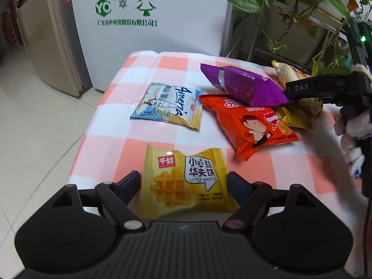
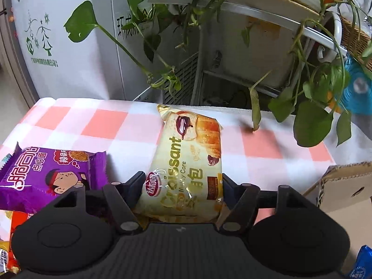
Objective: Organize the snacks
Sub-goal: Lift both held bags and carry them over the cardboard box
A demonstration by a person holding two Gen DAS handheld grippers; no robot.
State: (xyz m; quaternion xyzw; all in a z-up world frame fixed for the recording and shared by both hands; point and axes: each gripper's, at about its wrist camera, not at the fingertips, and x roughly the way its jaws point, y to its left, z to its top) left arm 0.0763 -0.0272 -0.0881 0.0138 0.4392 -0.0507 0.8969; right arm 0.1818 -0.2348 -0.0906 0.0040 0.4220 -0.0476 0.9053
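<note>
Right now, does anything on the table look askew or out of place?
Yes: the purple snack packet lies tilted on the orange noodle packet, in a loose heap with gold wrappers. The Ameria packet lies flat and apart.

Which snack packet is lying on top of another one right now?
The purple packet: it rests tilted across the orange packet. The blue-and-white Ameria packet and the yellow Little Waffle packet each lie flat and alone on the checked cloth.

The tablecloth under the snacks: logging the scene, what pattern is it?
Salmon-pink and white checked tablecloth, clearest in the left wrist view.
</note>
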